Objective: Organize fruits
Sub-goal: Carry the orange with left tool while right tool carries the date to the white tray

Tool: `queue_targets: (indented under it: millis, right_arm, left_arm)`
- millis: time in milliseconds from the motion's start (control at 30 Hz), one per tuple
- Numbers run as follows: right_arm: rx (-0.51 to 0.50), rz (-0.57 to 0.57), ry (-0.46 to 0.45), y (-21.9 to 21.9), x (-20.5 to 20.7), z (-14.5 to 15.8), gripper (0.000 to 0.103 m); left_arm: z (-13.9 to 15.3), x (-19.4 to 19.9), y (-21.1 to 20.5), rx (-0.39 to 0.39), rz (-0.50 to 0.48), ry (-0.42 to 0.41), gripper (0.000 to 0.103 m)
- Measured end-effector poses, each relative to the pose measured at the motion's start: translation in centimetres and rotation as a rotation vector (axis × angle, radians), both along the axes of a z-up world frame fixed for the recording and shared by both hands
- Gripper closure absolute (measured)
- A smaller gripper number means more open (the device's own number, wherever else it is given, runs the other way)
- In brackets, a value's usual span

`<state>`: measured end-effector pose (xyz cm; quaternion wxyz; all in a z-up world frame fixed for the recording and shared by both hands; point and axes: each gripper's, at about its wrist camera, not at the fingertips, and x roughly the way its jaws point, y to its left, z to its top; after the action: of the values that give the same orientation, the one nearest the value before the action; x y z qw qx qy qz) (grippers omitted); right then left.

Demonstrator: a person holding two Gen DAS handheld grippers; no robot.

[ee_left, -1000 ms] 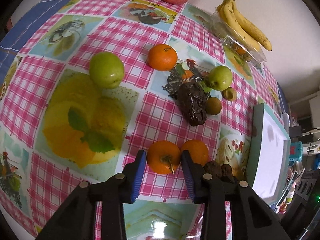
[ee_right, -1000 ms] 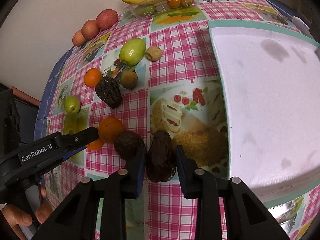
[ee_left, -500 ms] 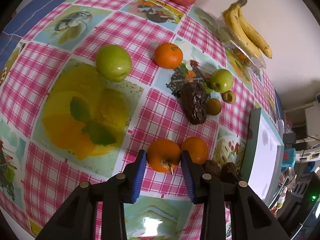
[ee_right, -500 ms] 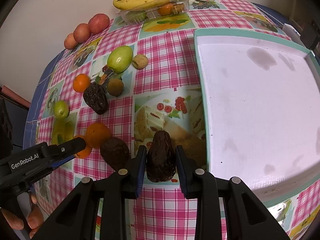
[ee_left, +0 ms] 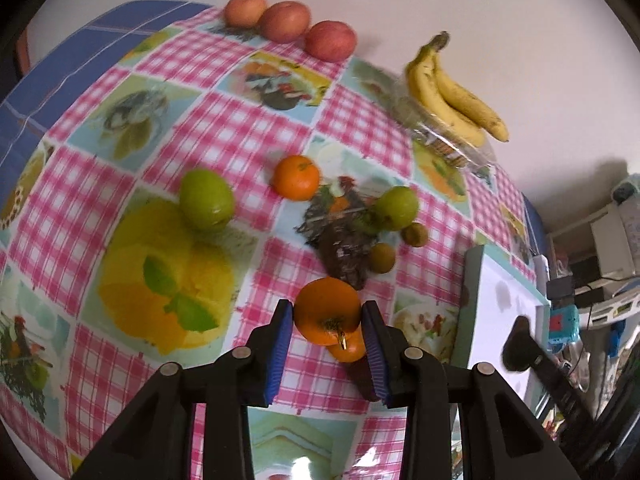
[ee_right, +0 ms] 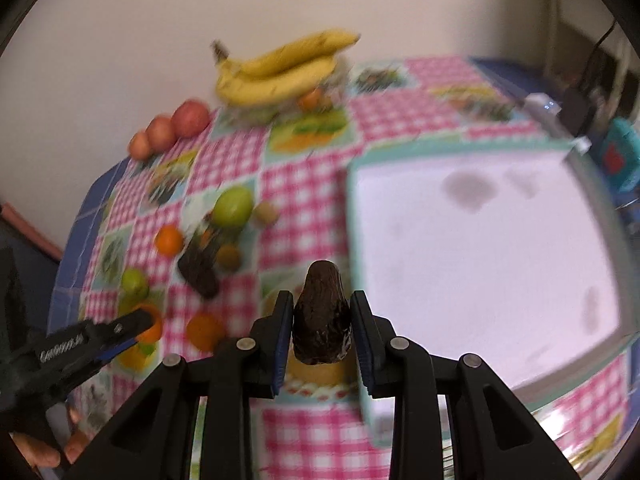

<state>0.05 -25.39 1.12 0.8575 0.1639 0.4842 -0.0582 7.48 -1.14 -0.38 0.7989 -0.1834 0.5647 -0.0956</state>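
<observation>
Orange fruit (ee_left: 328,310) is pinched in the left tool (ee_left: 328,344); a dark avocado (ee_right: 322,320) is pinched in the right tool (ee_right: 320,338), likely for the tray (ee_right: 480,256) just ahead.

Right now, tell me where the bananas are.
The bananas lie at the table's far edge against the wall, on a clear plastic box, right of the three red apples in the left wrist view.

The left gripper (ee_left: 327,322) points steeply down, blue pads (ee_left: 280,344) clamped on an orange (ee_left: 326,308) — held clear of the table. The right gripper (ee_right: 322,322) tilts down too, jaws pressed on a dark avocado (ee_right: 322,320). Fingers of a hand (ee_right: 48,450) show under the left gripper's body in the right view.
</observation>
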Motion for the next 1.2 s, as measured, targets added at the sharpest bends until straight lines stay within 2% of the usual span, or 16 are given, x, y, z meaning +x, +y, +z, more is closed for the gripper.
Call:
queue_targets:
  millis: [67, 233, 567, 733, 1000, 1200]
  right_arm:
    - [-0.045, -0.048, -0.010, -1.2, 0.2, 0.9, 0.073]
    - [-0.070, -0.164, -0.017, -5.2, 0.6, 1.7, 0.073]
    - [-0.062, -0.339, 0.030, -13.6, -0.4, -0.2, 0.073]
    - [-0.061, -0.408, 0.025, -16.8, -0.9, -0.4, 0.073]
    - [-0.046, -0.435, 0.025, -19.9, 0.3, -1.6, 0.073]
    - [-0.044, -0.432, 0.060, -20.7, 1.6, -3.8, 0.073]
  left_arm:
    - [0.2, 0.1, -0.9, 0.005, -0.025, -0.014, 0.066]
    - [1.2, 0.1, -3.8, 0.021, -0.120, -0.061, 0.066]
    - [1.4, 0.6, -14.8, 0.007, -0.367, -0.114, 0.066]
    - [0.3, 1.1, -20.0, 0.056, -0.466, -0.134, 0.066]
    - [-1.8, 2.3, -24.1, 0.119, -0.536, -0.125, 0.066]
    - [-3.6, 3.3, -25.3, 0.145, -0.533, -0.103, 0.065]
